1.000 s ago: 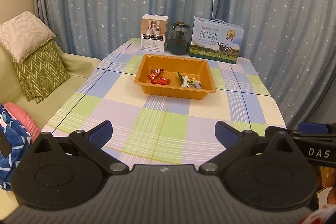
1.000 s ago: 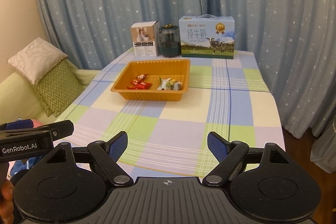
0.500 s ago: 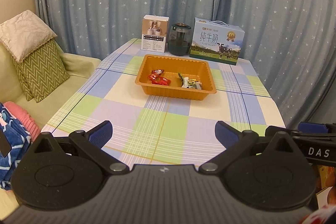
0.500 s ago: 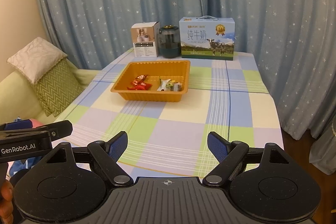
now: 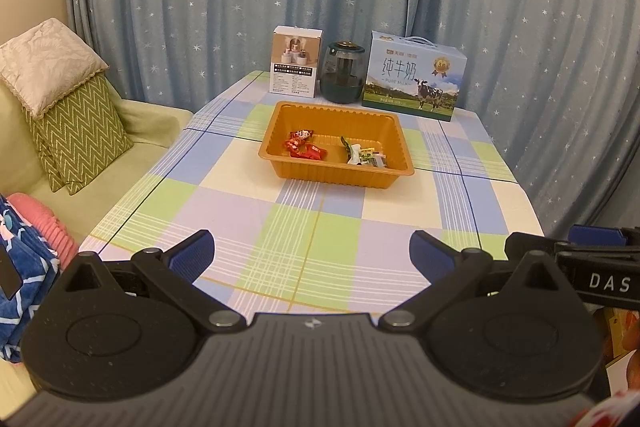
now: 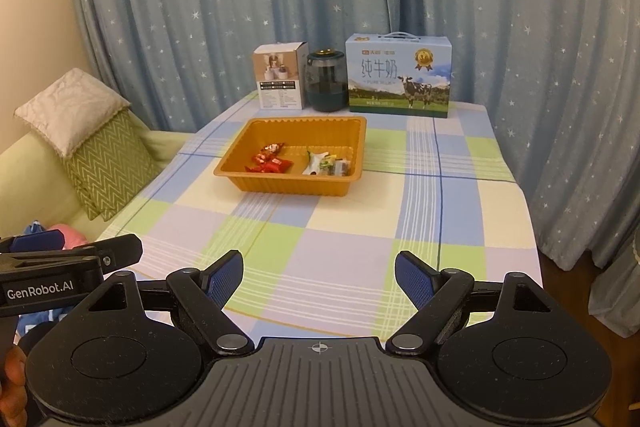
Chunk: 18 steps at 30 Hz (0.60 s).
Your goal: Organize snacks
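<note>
A table covered by a checked cloth (image 5: 320,227) is seen from two hand-held grippers poised above its near edge. An orange tray (image 5: 336,175) sits toward the far middle of the table, its long axis running across the view. Inside it, red-wrapped snacks (image 5: 304,147) are gathered on the left and pale and green-wrapped snacks (image 5: 366,157) on the right (the two clusters lie apart, not touching). The left gripper (image 5: 312,253) is held with its jaws spread wide and nothing between them; the right gripper (image 6: 319,277) is likewise spread and empty. The tray lies well ahead of both. From the left gripper it appears almost straight ahead; from the right gripper it lies ahead and to the left, so the left gripper is judged better lined up. Behind the tray stand a white box (image 5: 297,67), a dark jar (image 5: 343,71) and a milk carton (image 5: 414,79).
</note>
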Motion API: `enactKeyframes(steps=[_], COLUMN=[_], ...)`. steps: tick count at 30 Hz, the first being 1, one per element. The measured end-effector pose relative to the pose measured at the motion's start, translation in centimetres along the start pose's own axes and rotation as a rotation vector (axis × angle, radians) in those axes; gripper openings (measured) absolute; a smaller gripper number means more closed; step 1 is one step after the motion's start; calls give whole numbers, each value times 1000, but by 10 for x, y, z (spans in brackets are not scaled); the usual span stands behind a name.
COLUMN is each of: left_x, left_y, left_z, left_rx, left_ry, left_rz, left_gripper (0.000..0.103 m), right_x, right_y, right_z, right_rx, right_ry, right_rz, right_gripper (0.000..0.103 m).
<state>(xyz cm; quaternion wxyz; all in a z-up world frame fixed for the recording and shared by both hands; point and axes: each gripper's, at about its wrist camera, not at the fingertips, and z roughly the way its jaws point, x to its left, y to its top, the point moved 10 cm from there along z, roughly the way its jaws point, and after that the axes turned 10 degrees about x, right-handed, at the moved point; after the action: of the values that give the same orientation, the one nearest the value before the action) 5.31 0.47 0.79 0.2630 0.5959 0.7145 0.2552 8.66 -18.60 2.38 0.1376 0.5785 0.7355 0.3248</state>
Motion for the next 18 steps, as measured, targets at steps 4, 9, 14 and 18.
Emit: enactKeyframes(steps=[4, 9, 14, 18], left_x=[0, 0, -1, 0], left_y=[0, 1, 1, 1], left_z=[0, 1, 0, 0], left_rx=[0, -2, -2, -2], left_ry=[2, 5, 7, 7], left_rz=[0, 2, 6, 7], left_gripper=[103, 103, 103, 103], right_x=[0, 1, 1, 1], right_y=[0, 1, 1, 1], right_z=[0, 0, 0, 0], right_rx=[-1, -1, -1, -2], right_ry=[1, 1, 0, 1], right_rz=[0, 0, 0, 0], right_gripper=[83, 83, 83, 83])
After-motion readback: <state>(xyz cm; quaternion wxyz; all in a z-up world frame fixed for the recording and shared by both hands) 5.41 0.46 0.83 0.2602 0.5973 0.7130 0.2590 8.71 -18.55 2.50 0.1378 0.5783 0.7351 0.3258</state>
